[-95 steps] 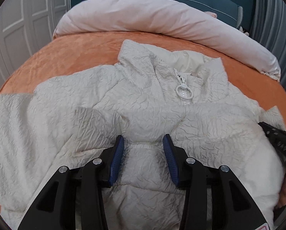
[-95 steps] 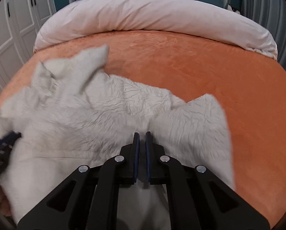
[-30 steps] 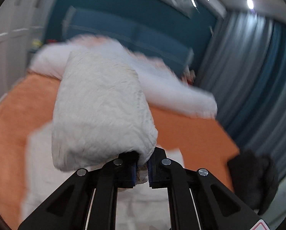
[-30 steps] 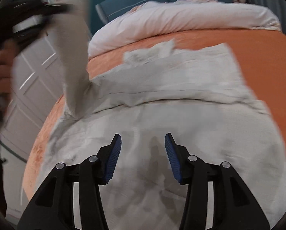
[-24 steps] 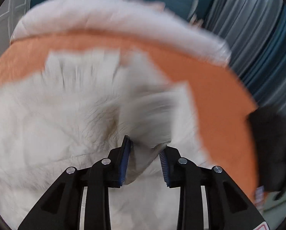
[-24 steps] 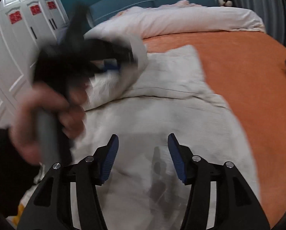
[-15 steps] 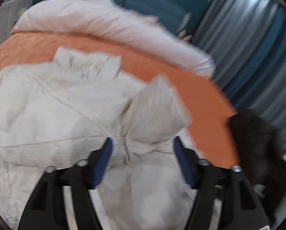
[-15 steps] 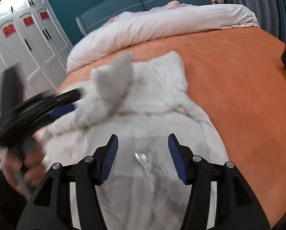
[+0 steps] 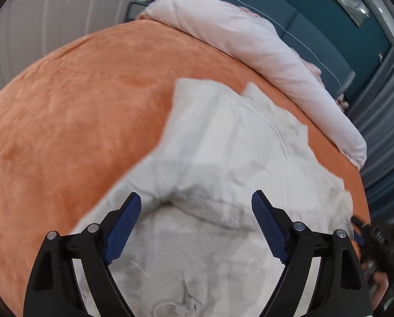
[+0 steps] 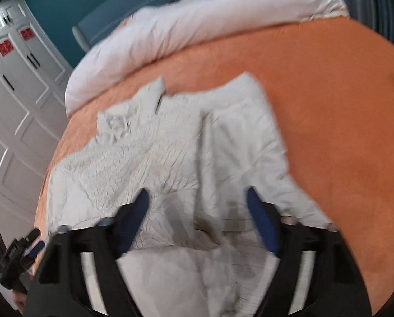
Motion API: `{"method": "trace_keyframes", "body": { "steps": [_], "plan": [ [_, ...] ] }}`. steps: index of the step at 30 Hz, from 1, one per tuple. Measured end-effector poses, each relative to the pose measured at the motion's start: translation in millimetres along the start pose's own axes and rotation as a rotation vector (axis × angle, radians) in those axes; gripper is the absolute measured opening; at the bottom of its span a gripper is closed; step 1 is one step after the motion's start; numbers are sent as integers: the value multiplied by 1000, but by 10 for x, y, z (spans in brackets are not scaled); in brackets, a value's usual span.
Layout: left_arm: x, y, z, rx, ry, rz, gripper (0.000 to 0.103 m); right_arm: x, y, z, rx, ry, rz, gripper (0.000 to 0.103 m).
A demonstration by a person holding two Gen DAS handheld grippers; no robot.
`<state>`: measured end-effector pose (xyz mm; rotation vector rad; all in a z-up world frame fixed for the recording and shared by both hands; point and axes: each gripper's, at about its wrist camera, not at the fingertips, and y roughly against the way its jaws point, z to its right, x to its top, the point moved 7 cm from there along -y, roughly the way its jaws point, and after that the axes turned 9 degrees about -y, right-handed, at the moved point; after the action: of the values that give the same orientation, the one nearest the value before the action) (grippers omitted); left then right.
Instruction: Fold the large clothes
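While it lies spread across the orange bed cover [image 9: 72, 111], the white puffer jacket [image 9: 223, 158] has both sleeves folded in over its body, and its collar [image 10: 133, 111] points toward the rolled pale duvet [image 10: 197, 29] at the head of the bed. The crinkled quilted fabric bunches into a ridge just ahead of the left gripper [image 9: 197, 208]. That gripper hangs over the jacket's lower part with its jaws spread wide; they have just been opening, and only loose fabric lies beneath the gap, with neither blue pad [image 9: 123, 227] pressing on it. The right gripper [image 10: 197, 203] hovers over the jacket as well, its jaws apart and holding nothing, after closing slightly; its view is blurred. Each gripper shows at the edge of the other's view, gripped by a hand [image 10: 18, 301]. Beyond the duvet stands a teal upholstered headboard [image 10: 133, 2]. White panelled wardrobe doors [image 10: 17, 100] flank one side of the bed, and grey-blue curtains [image 9: 381, 121] hang on the other.
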<state>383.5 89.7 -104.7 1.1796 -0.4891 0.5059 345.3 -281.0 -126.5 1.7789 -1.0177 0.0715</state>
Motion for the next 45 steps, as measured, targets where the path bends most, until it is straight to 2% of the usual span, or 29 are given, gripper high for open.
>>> {"method": "trace_keyframes", "body": {
  "steps": [1,2,3,4,6,7,9,10,11,12,14,16,17,18,20,21,24,26,28,30,32,35,37,39,42,45],
  "plan": [
    [98,-19,57,-7,-7,15,80,0,-113,-103,-8,43,-29,40],
    [174,-3,109,-8,-21,30,80,14,-147,-176,-33,73,-30,19],
    [194,69,119,-8,-34,44,80,48,-156,-254,-45,92,-22,9],
    [294,106,146,-3,-55,69,80,96,-81,-438,-18,120,-1,8],
    [442,142,233,1,-92,104,80,212,231,-863,119,177,76,6],
    [550,177,335,0,-118,129,80,285,506,-1135,233,230,143,6],
    [636,193,438,-3,-148,149,80,355,937,-1423,457,294,243,6],
    [670,148,510,1,-169,152,80,377,986,-1420,485,295,260,6],
    [650,99,531,8,-177,150,80,409,933,-1359,467,286,261,6],
    [633,18,553,20,-187,141,80,437,785,-1232,414,266,246,6],
    [532,-275,532,70,-210,89,80,410,90,-673,210,177,107,7],
    [379,-612,413,132,-219,13,79,219,-477,-119,36,97,-47,12],
    [300,-752,338,148,-212,-22,78,114,-599,27,40,81,-90,16],
    [227,-861,269,150,-201,-49,78,79,-592,61,59,78,-83,19],
    [98,-1021,119,137,-165,-80,82,81,-446,69,37,96,-35,31],
    [75,-1049,80,131,-160,-76,83,95,-363,46,6,118,-8,32],
    [104,-1014,46,142,-163,-80,80,144,-70,-146,-45,215,114,29],
    [190,-863,78,152,-142,-73,75,184,116,-364,-7,283,158,25],
    [352,-632,188,102,-117,-1,75,253,176,-691,23,351,182,22],
    [516,-479,287,87,-118,56,76,258,164,-963,41,422,188,19],
    [703,-458,421,108,-156,91,78,284,3,-1147,25,483,181,14],
    [818,-777,425,152,-177,29,78,304,-297,-1169,-28,494,144,11],
    [795,-1049,333,157,-148,-28,81,362,-463,-978,-69,468,122,11],
    [789,-1195,256,139,-126,-32,81,378,-633,-751,-85,423,86,9],
    [752,-1375,204,155,-169,-4,86,311,-951,-427,-30,351,15,6],
    [669,-1529,180,158,-211,21,90,261,-1087,-357,3,339,-2,5]
  ]
}}
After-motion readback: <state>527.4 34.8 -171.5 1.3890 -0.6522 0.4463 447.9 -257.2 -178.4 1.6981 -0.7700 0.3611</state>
